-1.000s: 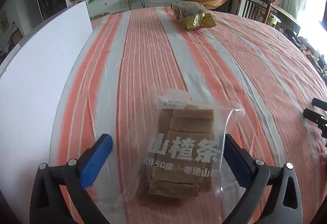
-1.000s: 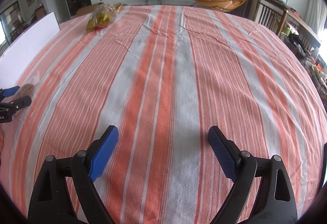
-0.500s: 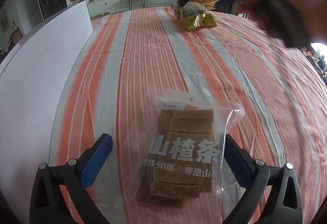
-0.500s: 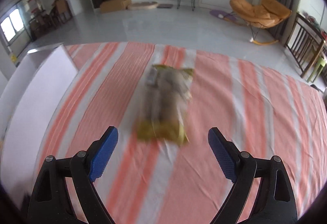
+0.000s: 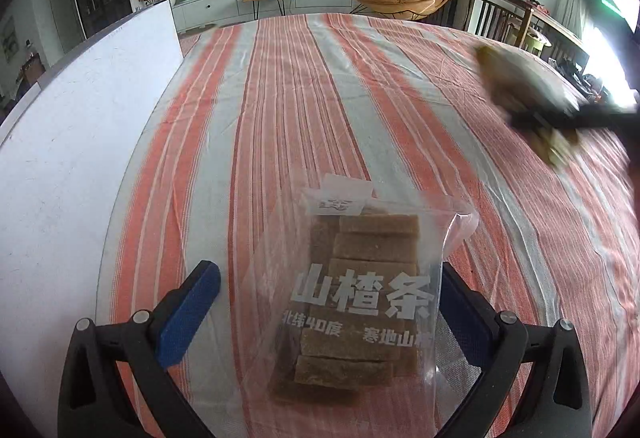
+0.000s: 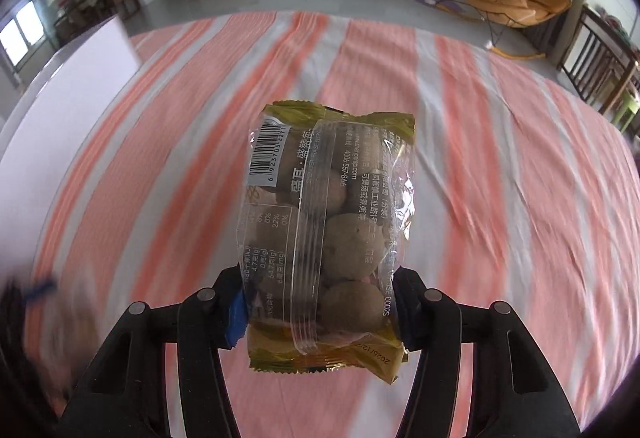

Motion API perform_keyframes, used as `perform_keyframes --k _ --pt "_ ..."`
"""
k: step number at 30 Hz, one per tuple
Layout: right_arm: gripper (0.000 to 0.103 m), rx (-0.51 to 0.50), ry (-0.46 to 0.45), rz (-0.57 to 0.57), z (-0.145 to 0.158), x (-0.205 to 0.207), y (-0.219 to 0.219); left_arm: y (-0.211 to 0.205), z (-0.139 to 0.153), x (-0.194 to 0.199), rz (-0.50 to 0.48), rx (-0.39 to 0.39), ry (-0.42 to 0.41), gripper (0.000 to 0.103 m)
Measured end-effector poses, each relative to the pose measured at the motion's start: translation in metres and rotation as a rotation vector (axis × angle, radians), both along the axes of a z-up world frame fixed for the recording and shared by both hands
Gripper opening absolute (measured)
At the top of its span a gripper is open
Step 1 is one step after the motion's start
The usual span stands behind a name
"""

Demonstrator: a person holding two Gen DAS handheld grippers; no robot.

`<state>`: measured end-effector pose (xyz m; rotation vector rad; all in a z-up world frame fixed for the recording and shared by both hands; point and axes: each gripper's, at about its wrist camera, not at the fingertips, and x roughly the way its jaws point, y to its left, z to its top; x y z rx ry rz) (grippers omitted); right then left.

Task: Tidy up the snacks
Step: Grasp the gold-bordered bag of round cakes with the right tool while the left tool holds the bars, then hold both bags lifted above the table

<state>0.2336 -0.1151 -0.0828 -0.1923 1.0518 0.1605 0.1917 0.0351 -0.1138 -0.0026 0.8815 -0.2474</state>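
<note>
Step in hand: carrying one snack. Right gripper clamped on the gold bag, lifted off the cloth, centre frame. Left gripper apart around the clear bag, lower centre, lying flat. Next, probably: set gold bag beside it.

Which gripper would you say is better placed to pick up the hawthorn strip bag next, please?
Left. The left gripper is open around the hawthorn strip bag; the right gripper already holds the gold snack bag.
</note>
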Motion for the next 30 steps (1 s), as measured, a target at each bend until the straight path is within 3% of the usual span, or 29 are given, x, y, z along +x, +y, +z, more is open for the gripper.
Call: perform_keyframes --k 4,8,10,14,16,30 --pt "0.060 0.050 -0.029 0.002 0.003 -0.110 -0.025 0.000 0.000 0.000 0.000 0.001 0.000 0.103" --pt "0.065 0.097 -0.076 -0.061 -0.012 -0.166 -0.023 0.000 0.000 0.001 0.001 0.002 -0.001 0.103" --pt "0.070 0.075 -0.125 -0.071 -0.016 -0.167 -0.020 0.000 0.000 0.001 0.001 0.002 -0.001 0.103" --pt "0.082 -0.022 -0.137 -0.051 -0.021 -0.165 -0.012 0.000 0.000 0.001 0.001 0.002 -0.001 0.103" --pt "0.086 -0.009 -0.157 -0.073 -0.023 -0.166 -0.019 0.000 0.000 0.001 0.002 0.001 -0.001 0.103" --pt "0.091 -0.015 -0.154 -0.096 -0.023 -0.164 -0.023 0.000 0.001 0.000 0.003 0.002 -0.001 0.103"
